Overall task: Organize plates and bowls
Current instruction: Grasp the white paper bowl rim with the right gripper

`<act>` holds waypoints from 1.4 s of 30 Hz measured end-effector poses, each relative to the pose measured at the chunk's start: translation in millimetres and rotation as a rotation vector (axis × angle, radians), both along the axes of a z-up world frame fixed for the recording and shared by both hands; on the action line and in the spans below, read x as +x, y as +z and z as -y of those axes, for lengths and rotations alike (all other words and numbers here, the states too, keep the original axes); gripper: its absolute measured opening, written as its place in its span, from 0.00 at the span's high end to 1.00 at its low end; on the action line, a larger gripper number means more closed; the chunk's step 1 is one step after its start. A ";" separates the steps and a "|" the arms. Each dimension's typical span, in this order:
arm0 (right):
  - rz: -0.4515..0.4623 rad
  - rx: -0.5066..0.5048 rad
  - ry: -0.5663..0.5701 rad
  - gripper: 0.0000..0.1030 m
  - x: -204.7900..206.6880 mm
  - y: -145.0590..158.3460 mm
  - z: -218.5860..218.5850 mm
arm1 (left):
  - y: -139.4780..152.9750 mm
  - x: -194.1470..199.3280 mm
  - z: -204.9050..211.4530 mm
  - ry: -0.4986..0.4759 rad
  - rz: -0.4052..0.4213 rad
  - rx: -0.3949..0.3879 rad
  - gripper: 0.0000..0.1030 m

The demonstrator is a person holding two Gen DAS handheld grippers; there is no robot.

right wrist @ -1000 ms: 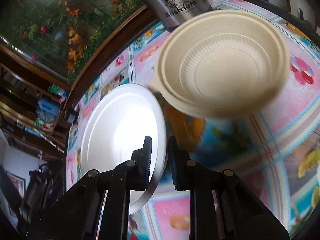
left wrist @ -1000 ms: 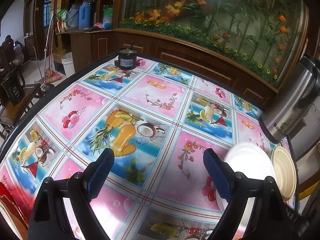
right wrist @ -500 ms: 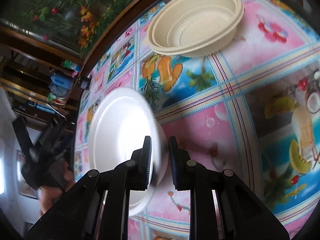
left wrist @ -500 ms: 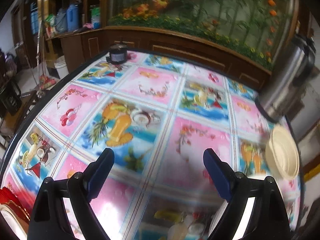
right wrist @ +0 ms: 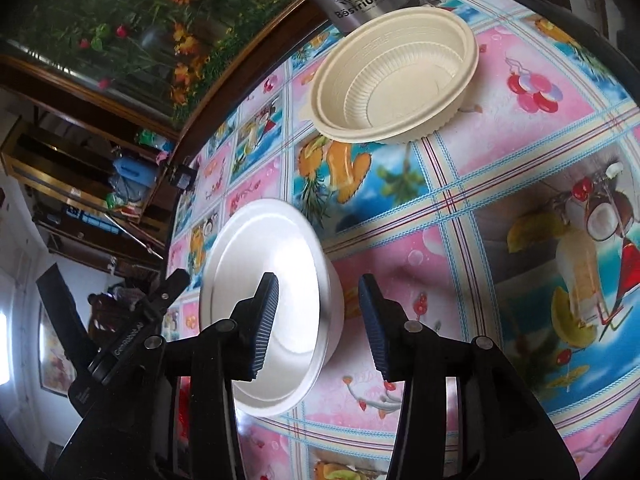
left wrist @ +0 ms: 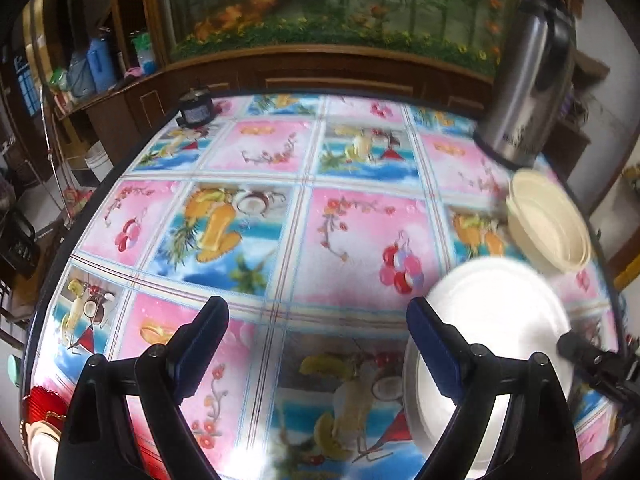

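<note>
A white plate (right wrist: 276, 280) lies on the flowered tablecloth; it also shows in the left wrist view (left wrist: 504, 320) at the right. My right gripper (right wrist: 318, 324) is open, its left finger over the plate and its right finger beside the rim, holding nothing. A cream ribbed bowl (right wrist: 394, 76) sits farther back near the steel flask, and shows in the left wrist view (left wrist: 548, 224) too. My left gripper (left wrist: 318, 344) is open and empty above the table, left of the plate.
A steel thermos flask (left wrist: 528, 80) stands at the table's far right edge. A small dark jar (left wrist: 195, 107) sits at the far left edge. Red and white plates (left wrist: 40, 420) lie at the near left corner. A wooden planter cabinet (left wrist: 320, 68) runs behind the table.
My right gripper carried the white plate away from the cream bowl, set it on the cloth and opened. The left gripper swung right, so plate and bowl came into its view.
</note>
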State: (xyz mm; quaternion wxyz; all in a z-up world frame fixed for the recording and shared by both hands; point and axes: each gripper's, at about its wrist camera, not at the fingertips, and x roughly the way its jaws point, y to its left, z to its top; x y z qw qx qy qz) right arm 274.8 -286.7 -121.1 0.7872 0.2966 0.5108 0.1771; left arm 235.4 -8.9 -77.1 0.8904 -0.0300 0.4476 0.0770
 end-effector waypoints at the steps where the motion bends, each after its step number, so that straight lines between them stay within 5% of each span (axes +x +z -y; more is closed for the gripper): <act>1: 0.011 -0.021 0.004 0.60 -0.7 2.2 -2.4 | -1.6 -0.2 2.3 -0.007 -0.005 0.015 0.12; 13: 0.058 -0.119 -0.027 0.60 -3.1 4.2 -6.2 | 4.9 -9.0 18.1 -0.080 0.013 0.015 0.12; 20: 0.059 -0.089 -0.025 0.60 -4.1 3.3 -4.2 | 13.8 -12.3 10.0 -0.119 0.012 -0.054 0.12; 33: 0.055 -0.048 -0.019 0.60 -7.6 3.3 -4.0 | -8.7 -8.4 27.3 -0.188 -0.095 -0.014 0.12; 42: 0.056 -0.064 -0.020 0.70 -8.2 1.8 -7.8 | -10.7 -7.6 20.5 -0.173 -0.072 -0.056 0.13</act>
